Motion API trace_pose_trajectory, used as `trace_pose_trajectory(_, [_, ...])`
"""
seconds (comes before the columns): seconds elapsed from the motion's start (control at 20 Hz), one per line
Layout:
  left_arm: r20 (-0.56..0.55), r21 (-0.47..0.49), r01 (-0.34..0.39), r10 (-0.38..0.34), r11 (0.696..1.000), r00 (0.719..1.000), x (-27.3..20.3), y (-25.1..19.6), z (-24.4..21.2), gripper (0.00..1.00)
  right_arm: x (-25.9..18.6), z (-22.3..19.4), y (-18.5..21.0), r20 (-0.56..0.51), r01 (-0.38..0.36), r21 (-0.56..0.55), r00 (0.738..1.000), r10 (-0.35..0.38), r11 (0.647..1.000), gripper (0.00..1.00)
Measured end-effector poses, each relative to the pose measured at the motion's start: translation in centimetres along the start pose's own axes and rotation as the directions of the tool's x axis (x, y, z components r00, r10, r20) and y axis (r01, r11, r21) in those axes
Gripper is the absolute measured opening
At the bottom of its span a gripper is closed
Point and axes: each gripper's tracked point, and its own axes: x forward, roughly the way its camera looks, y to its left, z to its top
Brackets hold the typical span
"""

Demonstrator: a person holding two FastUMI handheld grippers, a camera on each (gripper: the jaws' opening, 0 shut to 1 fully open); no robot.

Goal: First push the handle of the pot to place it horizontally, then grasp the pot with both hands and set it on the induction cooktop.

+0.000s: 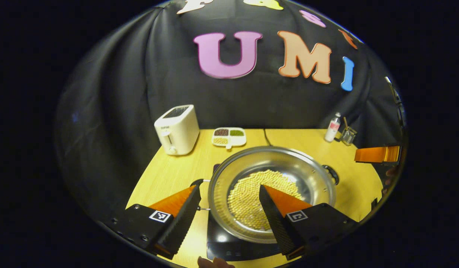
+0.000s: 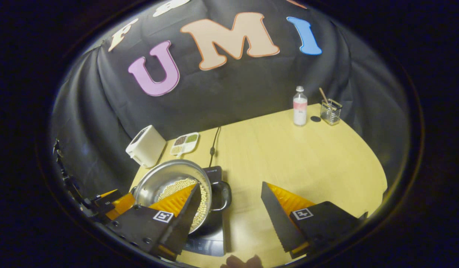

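Both grippers, left (image 1: 229,203) and right (image 2: 229,203), spread wide, grasping nothing. Pot (image 1: 272,191) already sitting on cooktop (image 1: 229,247). Could catch the handle (image 2: 222,195) at nine o'clock and spill beans (image 1: 252,197).

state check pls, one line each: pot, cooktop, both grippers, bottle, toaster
pot: sitting on the cooktop, uncovered, beans inside
induction cooktop: under the pot, cord attached
left gripper: open, straddling the pot's near rim
right gripper: open, beside the pot's handle, holding nothing
bottle: upright, capped
toaster: upright, slots look empty
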Motion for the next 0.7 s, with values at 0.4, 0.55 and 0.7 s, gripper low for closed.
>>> trace_pose_trajectory(0.4, [0.261, -0.015, -0.049, 0.052, 0.999, 0.964, -11.0, -10.5, 8.8, 0.96, -12.5, 6.7, -9.0, 0.24, -0.035, -0.04, 0.97, 0.044, 0.999, 0.99])
trace_pose_trajectory(0.55, [0.338, -0.029, -0.066, 0.072, 0.997, 0.938, -15.7, -14.9, 10.4, 0.96, -17.6, 8.3, -13.2, 0.363, -0.004, -0.067, 0.931, 0.029, 0.998, 0.92])
trace_pose_trajectory(0.7, [0.419, -0.041, -0.083, 0.092, 0.996, 0.903, -19.8, -17.5, 12.0, 0.98, -20.6, 8.0, -14.4, 0.428, 0.0, -0.103, 0.903, 0.044, 0.995, 0.92])
